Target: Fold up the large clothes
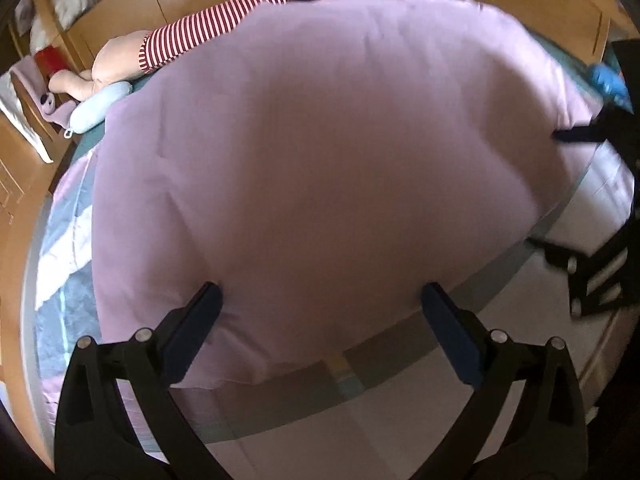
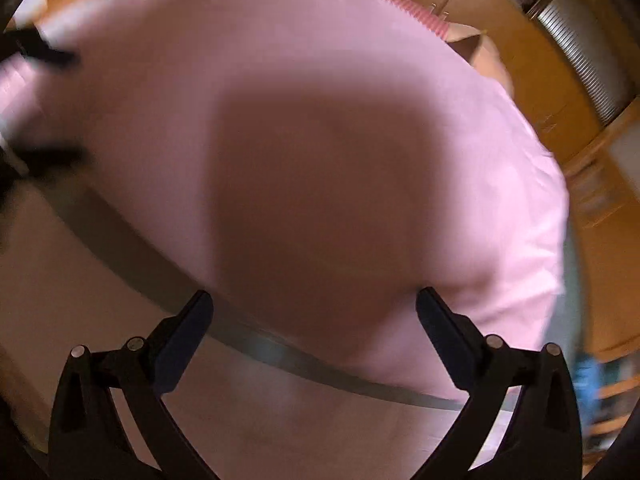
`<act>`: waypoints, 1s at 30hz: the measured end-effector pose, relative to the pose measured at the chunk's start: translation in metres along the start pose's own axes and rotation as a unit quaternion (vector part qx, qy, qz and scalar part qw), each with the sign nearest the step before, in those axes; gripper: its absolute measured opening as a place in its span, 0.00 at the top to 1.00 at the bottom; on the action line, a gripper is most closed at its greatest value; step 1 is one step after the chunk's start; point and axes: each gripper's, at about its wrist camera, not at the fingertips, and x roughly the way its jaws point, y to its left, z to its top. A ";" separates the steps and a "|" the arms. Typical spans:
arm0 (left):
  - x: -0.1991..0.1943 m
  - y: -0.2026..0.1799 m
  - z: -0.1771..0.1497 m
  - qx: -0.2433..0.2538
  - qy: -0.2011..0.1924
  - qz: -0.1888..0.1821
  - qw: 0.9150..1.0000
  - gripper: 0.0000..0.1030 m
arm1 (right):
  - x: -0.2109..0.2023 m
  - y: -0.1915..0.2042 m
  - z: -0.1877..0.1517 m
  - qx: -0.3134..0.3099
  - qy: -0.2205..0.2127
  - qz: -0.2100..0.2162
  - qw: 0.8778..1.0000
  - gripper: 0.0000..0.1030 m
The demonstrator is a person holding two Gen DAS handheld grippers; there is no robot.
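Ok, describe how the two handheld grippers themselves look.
The left gripper and the right gripper match: curved black plastic arms with silver pivot pins, each ending in flat dark navy finger pads. No cables or markings show. A blue-gloved hand is visible.

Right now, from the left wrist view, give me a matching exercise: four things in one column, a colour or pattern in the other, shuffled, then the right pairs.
Things:
1. large cloth spread over the bed
2. small cushion at the bed's far left
3. sleeve on the big stuffed toy
4. pads of the left gripper

Colours or patterns:
A. red and white stripes
B. dark blue
C. pale lilac-pink
D. light blue

Pairs: 1-C, 2-D, 3-A, 4-B
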 end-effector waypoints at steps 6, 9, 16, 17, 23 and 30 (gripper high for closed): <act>0.008 0.029 -0.010 0.005 0.030 0.043 0.999 0.02 | 0.050 -0.113 -0.043 0.128 0.106 -0.029 0.986 0.01; 0.011 0.060 -0.021 -0.033 0.057 0.057 0.996 0.02 | 0.070 -0.166 -0.075 0.221 0.162 -0.042 0.961 0.01; -0.004 0.109 -0.038 -0.136 0.096 0.087 0.982 0.02 | 0.021 -0.221 -0.092 0.374 0.116 -0.088 0.916 0.01; -0.013 0.107 -0.038 -0.131 0.082 0.100 0.983 0.02 | 0.004 -0.220 -0.092 0.390 0.095 -0.076 0.913 0.01; -0.117 0.054 -0.024 -0.145 -0.091 0.085 0.982 0.02 | -0.132 -0.155 -0.056 0.427 -0.117 0.057 0.895 0.01; -0.200 0.016 -0.030 -0.211 -0.170 0.033 0.962 0.02 | -0.211 -0.098 -0.041 0.388 -0.232 0.051 0.890 0.01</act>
